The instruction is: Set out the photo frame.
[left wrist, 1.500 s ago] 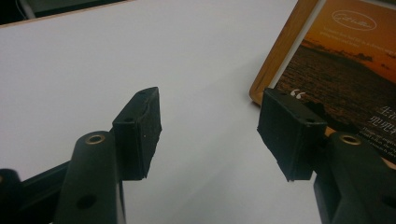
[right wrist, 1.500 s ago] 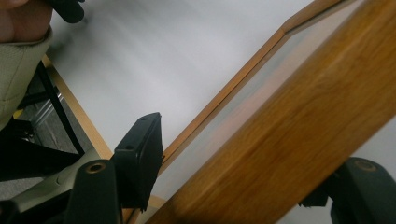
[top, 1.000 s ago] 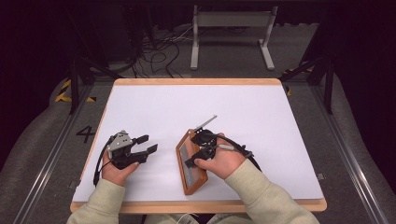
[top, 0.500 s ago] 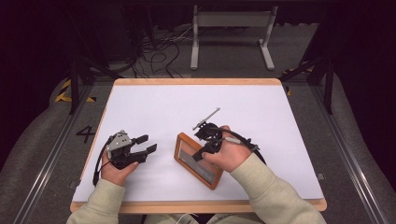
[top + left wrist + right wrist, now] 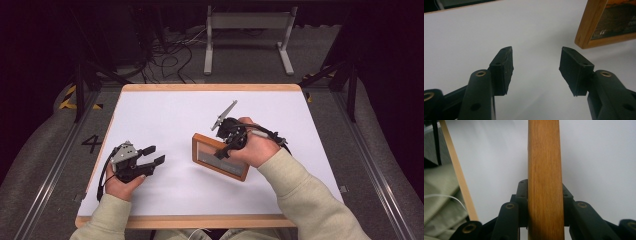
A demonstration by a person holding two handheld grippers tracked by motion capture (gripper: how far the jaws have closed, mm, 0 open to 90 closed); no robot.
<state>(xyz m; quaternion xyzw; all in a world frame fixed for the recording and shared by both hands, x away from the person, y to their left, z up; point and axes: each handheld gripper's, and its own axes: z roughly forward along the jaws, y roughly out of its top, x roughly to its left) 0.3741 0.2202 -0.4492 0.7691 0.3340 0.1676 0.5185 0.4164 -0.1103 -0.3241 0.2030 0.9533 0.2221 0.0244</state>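
Right gripper point(image 5: 226, 148): held in the right hand point(image 5: 257, 148) over the middle of the table point(image 5: 165, 107), toward its near edge. The forearm enters from the near right corner in a pale sleeve point(image 5: 300, 200), angled toward the centre. The jaws are clamped on the wooden rim of the picture frame point(image 5: 220, 156); in the right gripper view the rim point(image 5: 545, 180) is seen running straight up between both pads, which press on its two sides. A grey plate is carried on top of the gripper, pointing toward the far edge.

Picture frame: wooden border, dark picture under glass, placed near the table's centre, a little toward the near edge. It is seen slanted, its right part covered by the right hand and gripper. Whether its underside rests on the table cannot be told. In the left gripper view one corner of it point(image 5: 596, 27) is cut off by the top right of the picture; faint print on the picture is illegible.

Left gripper point(image 5: 154, 155): held in the left hand point(image 5: 122, 180) near the near left corner, low over the table, pointed toward the frame and well apart from it. Its jaws stand wide apart with nothing between them.
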